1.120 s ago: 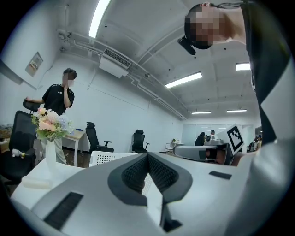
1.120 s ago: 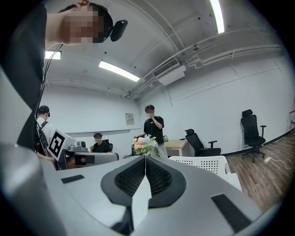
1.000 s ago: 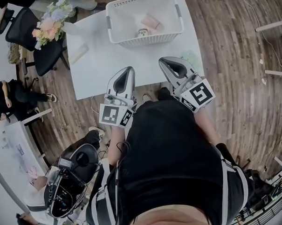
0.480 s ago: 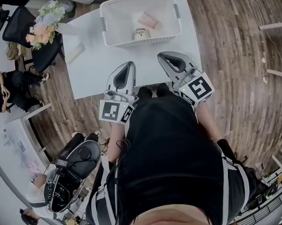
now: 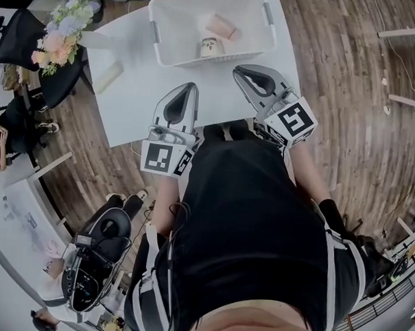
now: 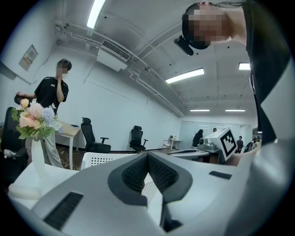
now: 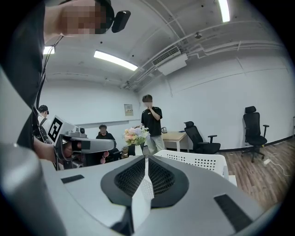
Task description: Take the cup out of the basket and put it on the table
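The person at the near edge of the white table point(image 5: 142, 90) is holding both grippers out over it, side by side, and both are pointing at the white basket point(image 5: 164, 46) sitting toward the far end. The left gripper point(image 5: 191, 89) is carrying nothing: its ribbed pads point(image 6: 136, 173) are pressing flat against each other along a thin seam. The right gripper point(image 7: 146, 159) is doing the same, its jaws meeting with nothing between them, and its tips are hovering just short of the basket's near wall, a little further forward than the left ones. The pale cup point(image 5: 210, 47) is standing upright inside the basket, close behind that near wall, ahead of the two sets of fingertips and roughly between them, touching neither. Beyond it, further from the fingers, a pink cup point(image 5: 220, 25) is lying on its side on the basket floor. Well off to the left of the left fingers, a bouquet of flowers point(image 5: 58, 42) is standing at the table's corner, and past it a person in a black shirt point(image 6: 53, 92) is standing with one hand raised.
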A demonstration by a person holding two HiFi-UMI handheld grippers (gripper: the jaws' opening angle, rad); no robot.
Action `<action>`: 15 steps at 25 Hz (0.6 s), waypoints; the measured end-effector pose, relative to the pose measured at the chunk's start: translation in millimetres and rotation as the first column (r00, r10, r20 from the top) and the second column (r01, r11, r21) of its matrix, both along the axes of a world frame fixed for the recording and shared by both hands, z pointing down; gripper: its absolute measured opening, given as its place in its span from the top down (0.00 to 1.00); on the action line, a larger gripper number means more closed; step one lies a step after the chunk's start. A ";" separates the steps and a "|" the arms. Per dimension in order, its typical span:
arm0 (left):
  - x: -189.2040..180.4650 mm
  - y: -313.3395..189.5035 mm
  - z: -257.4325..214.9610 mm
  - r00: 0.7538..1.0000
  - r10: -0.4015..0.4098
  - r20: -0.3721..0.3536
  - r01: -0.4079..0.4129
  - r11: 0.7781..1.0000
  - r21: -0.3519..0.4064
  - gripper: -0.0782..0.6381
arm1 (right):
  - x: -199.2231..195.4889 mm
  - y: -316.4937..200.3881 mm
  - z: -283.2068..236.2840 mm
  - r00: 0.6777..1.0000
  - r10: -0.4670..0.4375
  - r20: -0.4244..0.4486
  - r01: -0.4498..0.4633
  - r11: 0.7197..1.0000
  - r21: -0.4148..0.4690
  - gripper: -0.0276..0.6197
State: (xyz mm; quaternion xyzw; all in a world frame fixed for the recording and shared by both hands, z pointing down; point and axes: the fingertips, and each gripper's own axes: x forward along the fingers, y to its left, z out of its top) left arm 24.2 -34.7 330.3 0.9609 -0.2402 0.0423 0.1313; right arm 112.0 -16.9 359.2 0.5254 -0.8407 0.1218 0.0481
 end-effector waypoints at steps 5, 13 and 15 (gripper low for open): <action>-1.6 -19.7 -4.2 1.000 0.027 -0.010 -0.027 1.000 0.002 0.86 | 2.1 -31.0 2.6 0.996 -0.024 -0.087 0.022 0.999 -0.023 0.93; 3.6 -38.9 3.8 0.997 0.073 -0.002 -0.073 0.997 -0.012 0.86 | 0.8 -92.7 24.8 0.953 -0.149 -0.262 0.123 0.986 -0.112 0.84; 5.7 -40.9 4.7 0.997 0.080 0.002 -0.080 0.997 -0.015 0.86 | 4.3 -105.7 34.7 0.932 -0.192 -0.309 0.152 0.977 -0.148 0.82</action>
